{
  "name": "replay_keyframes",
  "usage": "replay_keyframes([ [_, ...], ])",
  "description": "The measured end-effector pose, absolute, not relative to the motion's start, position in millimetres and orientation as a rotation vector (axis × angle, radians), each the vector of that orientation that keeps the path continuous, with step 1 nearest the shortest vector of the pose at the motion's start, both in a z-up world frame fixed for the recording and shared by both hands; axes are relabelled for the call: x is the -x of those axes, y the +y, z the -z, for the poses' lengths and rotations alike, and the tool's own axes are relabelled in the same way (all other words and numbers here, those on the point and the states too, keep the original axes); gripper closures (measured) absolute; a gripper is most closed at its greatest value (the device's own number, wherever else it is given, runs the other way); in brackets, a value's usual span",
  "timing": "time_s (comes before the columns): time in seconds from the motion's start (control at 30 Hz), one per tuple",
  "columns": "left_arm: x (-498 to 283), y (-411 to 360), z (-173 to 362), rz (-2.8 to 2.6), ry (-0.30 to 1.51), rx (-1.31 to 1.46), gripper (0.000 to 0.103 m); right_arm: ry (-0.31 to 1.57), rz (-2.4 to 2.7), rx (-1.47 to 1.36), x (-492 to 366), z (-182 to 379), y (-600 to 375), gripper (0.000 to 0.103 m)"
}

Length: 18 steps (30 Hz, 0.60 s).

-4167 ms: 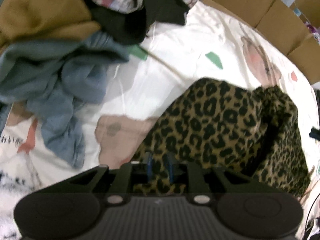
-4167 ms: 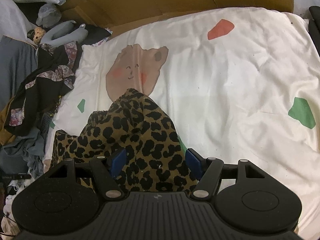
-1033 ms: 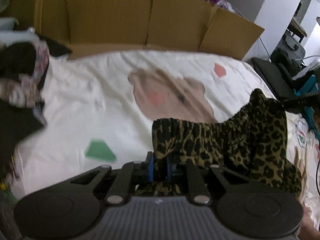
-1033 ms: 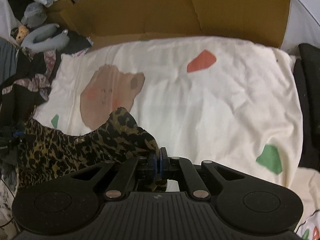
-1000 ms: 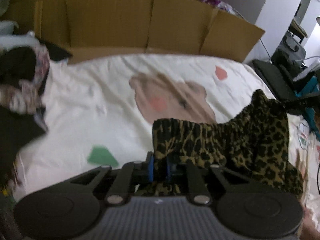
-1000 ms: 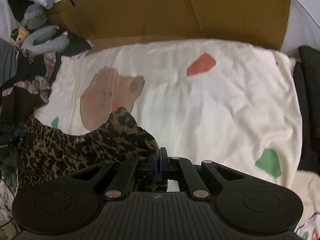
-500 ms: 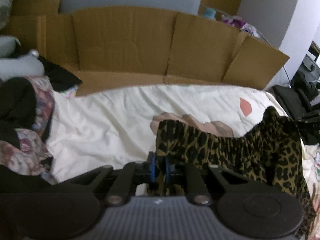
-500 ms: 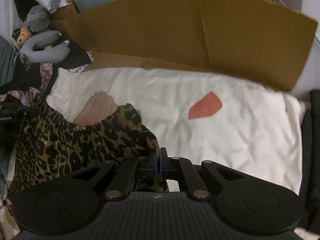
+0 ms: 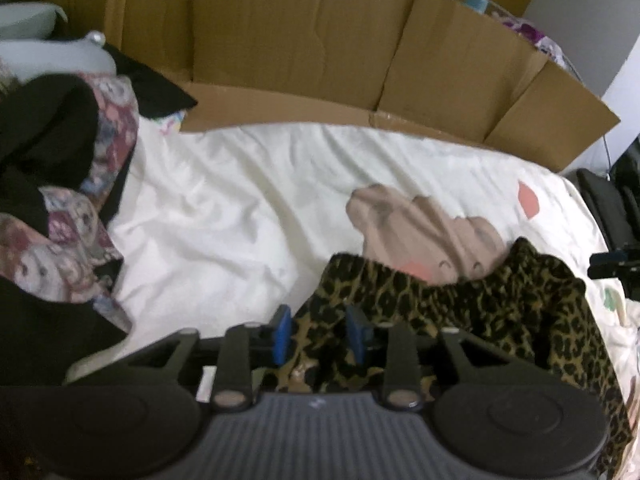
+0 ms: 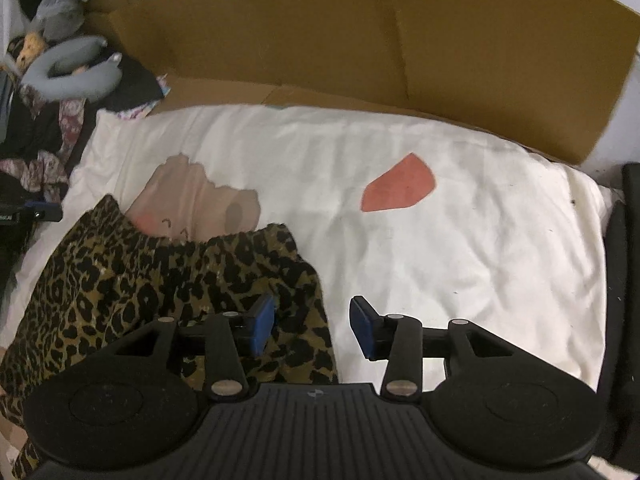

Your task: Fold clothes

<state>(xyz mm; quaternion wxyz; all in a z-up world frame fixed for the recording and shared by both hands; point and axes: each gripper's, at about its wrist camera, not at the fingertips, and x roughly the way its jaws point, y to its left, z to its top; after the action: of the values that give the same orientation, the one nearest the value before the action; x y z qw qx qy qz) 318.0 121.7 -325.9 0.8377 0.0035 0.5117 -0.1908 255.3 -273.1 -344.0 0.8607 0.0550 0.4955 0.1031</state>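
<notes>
Left wrist view: your left gripper (image 9: 320,334) is at 6 o'clock, jaws opening, blue pads apart. A bunched edge of the leopard-print fabric garment (image 9: 472,312) sits between the pads; I can't tell whether the pads still touch it. The garment runs from there toward 4 o'clock, draped over the cream bedsheet with pastel cartoon patches (image 9: 240,208). Flattened brown cardboard panels (image 9: 304,36) stand along the far edge at 12 o'clock. A heap of black and floral clothes (image 9: 52,184) lies at 9 o'clock.

Right wrist view: your right gripper (image 10: 312,328) is at 6 o'clock, jaws opening, grip released. The leopard-print garment (image 10: 120,280) lies under and past the left pad; the right pad is over bare bedsheet (image 10: 460,248). The garment spreads toward 8 o'clock, its gathered edge crossing the tan bear print. A grey U-shaped neck pillow (image 10: 72,72) rests at 10 o'clock beside the cardboard (image 10: 360,32).
</notes>
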Motion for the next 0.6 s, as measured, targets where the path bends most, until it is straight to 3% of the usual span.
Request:
replay_keyframes([
  [0.17,-326.4,116.8,351.3,0.423,1.122,-0.012,0.066,1.043,-0.253,-0.031,-272.7,353.6,-251.9,0.038],
  [0.23,-330.0,114.9,357.3,0.406,1.122,-0.024,0.065,1.047,-0.257,-0.011,-281.4,358.9,-246.0,0.038],
  [0.33,-334.0,110.4,361.9,0.412,1.128,-0.033,0.054,1.064,-0.257,-0.008,-292.4,369.4,-244.9,0.038],
  [0.43,-336.6,105.2,367.4,0.424,1.136,-0.045,0.054,1.081,-0.238,-0.049,-297.4,380.6,-250.0,0.039],
  [0.53,-336.3,103.1,375.1,0.446,1.167,-0.026,0.06,1.114,-0.232,-0.14,-299.4,390.8,-255.6,0.05],
  [0.57,-335.4,103.3,378.3,0.456,1.184,-0.011,0.071,1.13,-0.235,-0.166,-299.9,394.3,-256.3,0.059],
  [0.6,-334.5,103.6,381.4,0.466,1.201,0.004,0.075,1.15,-0.24,-0.193,-299.7,397.6,-256.6,0.073],
])
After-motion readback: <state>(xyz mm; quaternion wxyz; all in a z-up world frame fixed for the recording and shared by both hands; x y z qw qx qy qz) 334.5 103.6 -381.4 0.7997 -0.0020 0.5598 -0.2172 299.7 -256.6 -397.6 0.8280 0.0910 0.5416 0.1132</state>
